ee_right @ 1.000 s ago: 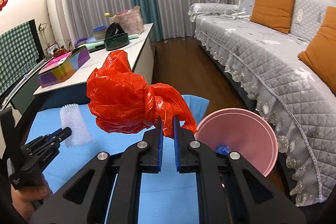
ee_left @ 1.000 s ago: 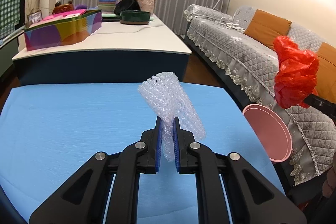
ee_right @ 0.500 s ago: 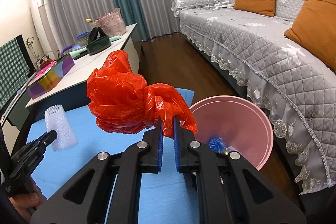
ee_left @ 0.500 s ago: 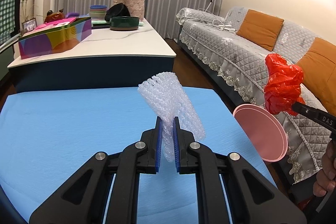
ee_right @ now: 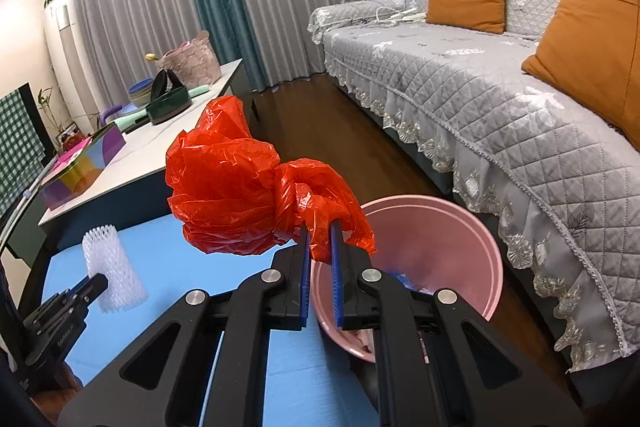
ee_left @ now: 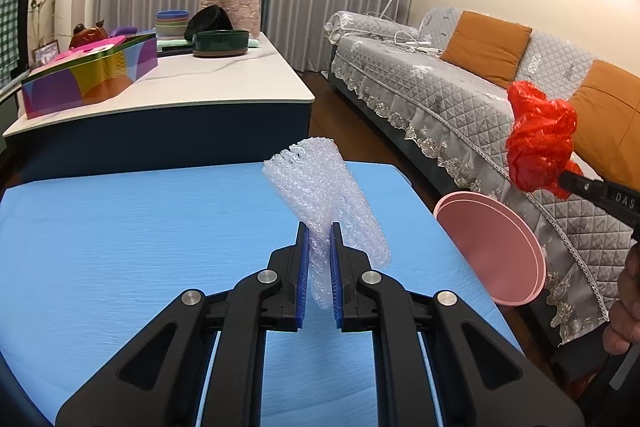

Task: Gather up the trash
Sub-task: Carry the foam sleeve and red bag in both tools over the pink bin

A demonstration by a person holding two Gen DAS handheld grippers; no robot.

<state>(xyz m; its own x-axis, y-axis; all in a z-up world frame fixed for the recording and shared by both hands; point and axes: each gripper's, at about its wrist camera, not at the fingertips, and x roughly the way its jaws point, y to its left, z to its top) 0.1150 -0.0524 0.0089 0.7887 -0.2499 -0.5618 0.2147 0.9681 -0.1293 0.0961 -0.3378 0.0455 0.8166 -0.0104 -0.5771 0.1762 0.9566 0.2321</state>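
Crumpled red plastic bag point(ee_right: 240, 195) above pink bin point(ee_right: 476, 247); upright white foam netting point(ee_left: 324, 199) over blue mat.

pink bin point(ee_right: 460, 227) contents blurred behind the jaws, sofa point(ee_right: 500, 99) cropped right
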